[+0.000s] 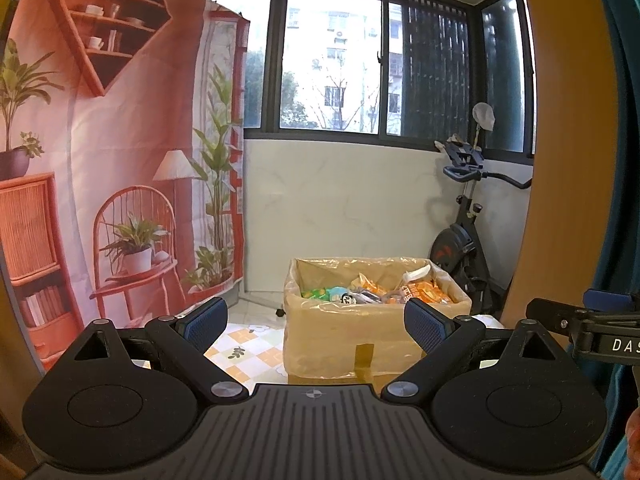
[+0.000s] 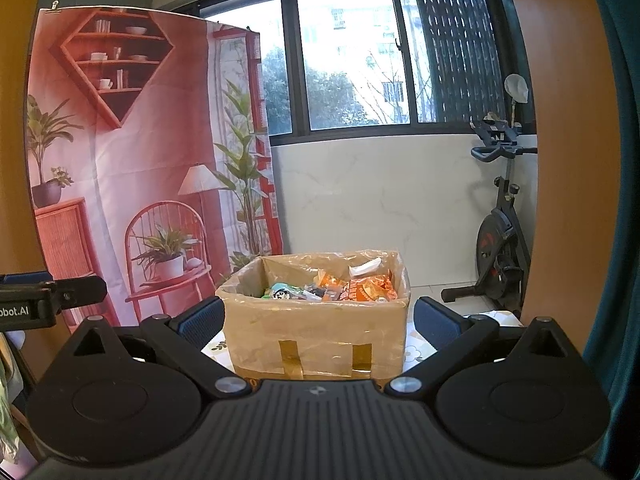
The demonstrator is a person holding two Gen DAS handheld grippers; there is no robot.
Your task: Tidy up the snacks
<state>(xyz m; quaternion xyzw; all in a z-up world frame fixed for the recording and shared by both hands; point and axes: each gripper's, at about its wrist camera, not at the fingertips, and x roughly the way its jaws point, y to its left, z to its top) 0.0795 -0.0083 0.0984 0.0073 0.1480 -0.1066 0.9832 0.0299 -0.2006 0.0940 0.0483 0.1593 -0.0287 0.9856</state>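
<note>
Snacks (image 2: 332,290) are sitting in the box (image 2: 316,328) dead ahead, closer to the right hand-held gripper (image 2: 318,316), both grippers (image 1: 316,322) hanging wide open, empty.

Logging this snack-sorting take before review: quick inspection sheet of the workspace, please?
Surface: tabletop with a floral checked cloth, visible only around the box.
Job's things: open brown cardboard box lined with clear plastic, taped at the front, holding mixed snack packets in orange, green and white; none out of the box.
Clutter: nothing seen on the cloth beside the box.
Grippers: left gripper open and empty, short of the box; right gripper open and empty, its jaws framing the box front.
Cables: nothing seen.
Surroundings: printed pink room-scene backdrop on the left, dark-framed window behind, black exercise bike on the right.
</note>
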